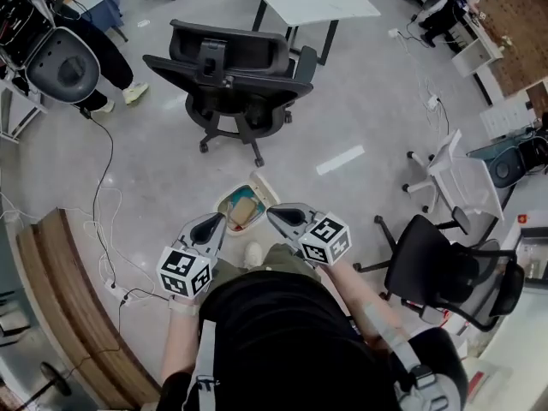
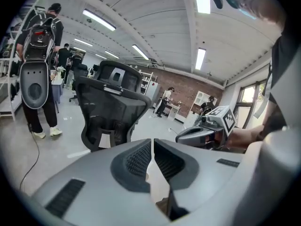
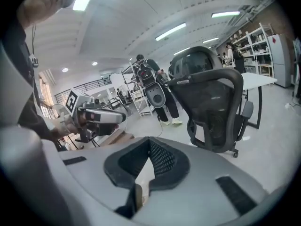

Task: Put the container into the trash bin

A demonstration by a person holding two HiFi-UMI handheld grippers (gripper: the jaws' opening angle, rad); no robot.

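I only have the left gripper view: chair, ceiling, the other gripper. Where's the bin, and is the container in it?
Observer: In the head view the bin stands on the floor, just left of the right gripper tip. A tan container lies inside it.
Operator: Right gripper holding anything?
Observer: No. In the right gripper view its jaws are together with nothing between them.
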